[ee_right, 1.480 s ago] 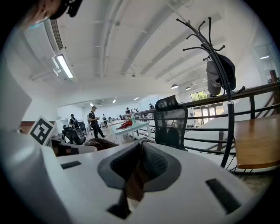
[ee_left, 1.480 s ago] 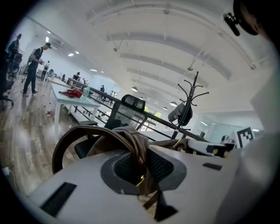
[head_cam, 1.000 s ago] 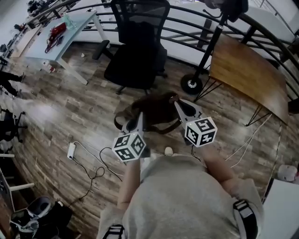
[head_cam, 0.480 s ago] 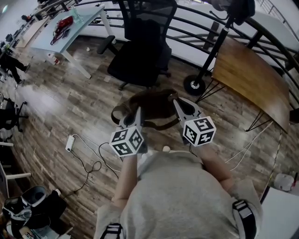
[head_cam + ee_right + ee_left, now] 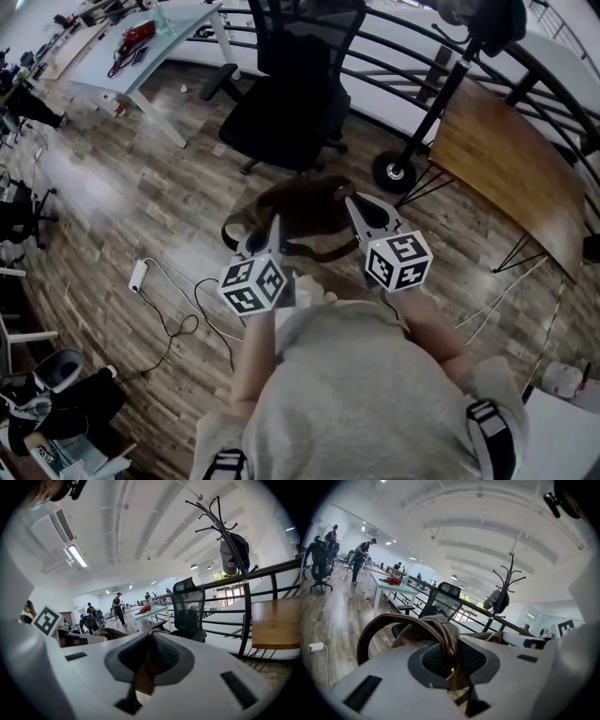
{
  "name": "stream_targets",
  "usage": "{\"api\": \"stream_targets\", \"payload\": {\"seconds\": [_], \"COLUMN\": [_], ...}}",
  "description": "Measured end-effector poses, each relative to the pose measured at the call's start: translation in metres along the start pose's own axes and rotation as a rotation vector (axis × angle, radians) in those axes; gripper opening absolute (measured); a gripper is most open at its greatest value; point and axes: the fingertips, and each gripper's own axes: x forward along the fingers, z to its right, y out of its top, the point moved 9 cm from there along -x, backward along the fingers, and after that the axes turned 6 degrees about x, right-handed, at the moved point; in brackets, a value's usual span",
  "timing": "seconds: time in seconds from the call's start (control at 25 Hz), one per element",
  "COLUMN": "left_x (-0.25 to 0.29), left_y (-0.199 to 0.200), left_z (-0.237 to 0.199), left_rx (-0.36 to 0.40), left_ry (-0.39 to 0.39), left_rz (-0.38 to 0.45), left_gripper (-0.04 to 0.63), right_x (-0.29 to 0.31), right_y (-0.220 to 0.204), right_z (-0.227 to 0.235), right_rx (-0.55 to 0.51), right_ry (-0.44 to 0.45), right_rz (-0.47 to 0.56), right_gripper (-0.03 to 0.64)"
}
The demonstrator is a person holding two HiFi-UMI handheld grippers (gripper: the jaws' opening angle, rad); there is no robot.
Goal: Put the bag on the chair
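A brown leather bag (image 5: pixel 305 214) hangs above the wooden floor between my two grippers, just in front of me. The left gripper (image 5: pixel 265 236) is shut on the bag's left edge. In the left gripper view its jaws (image 5: pixel 450 660) pinch folded brown leather, and a strap (image 5: pixel 370 627) loops out to the left. At the bag's right edge, the right gripper (image 5: pixel 358 210) is shut too, with brown material caught between its pads (image 5: pixel 151 656). The black mesh office chair (image 5: pixel 291 103) stands just beyond the bag, seat towards me, and shows again as the chair (image 5: pixel 190 611) ahead.
A white desk (image 5: pixel 178 23) carrying a red item stands at the far left. A wooden table (image 5: pixel 511 159) is at the right, a coat stand's round base (image 5: pixel 392 172) beside the chair, and a black railing behind. A power strip (image 5: pixel 138 275) and cables lie on the floor at the left.
Both grippers keep their hold on the bag and have barely shifted. The head view has drifted a little, so the chair and desk sit slightly further right.
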Motion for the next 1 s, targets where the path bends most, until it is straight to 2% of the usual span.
{"api": "stream_targets", "payload": {"seconds": [0.52, 0.8, 1.0], "left_x": [0.046, 0.102, 0.147], "left_y": [0.016, 0.041, 0.073], "left_z": [-0.031, -0.064, -0.093], "left_rx": [-0.021, 0.002, 0.015], "left_ry": [0.004, -0.029, -0.059], "left_rz": [-0.002, -0.026, -0.036], "left_gripper": [0.041, 0.041, 0.041], "right_x": [0.055, 0.113, 0.165], "right_y": [0.012, 0.024, 0.046], "right_z": [0.012, 0.029, 0.036], "right_rx": [0.002, 0.027, 0.035], "right_ry": [0.006, -0.036, -0.064], "right_rz": [-0.016, -0.018, -0.004], "right_gripper": [0.028, 0.028, 0.028]}}
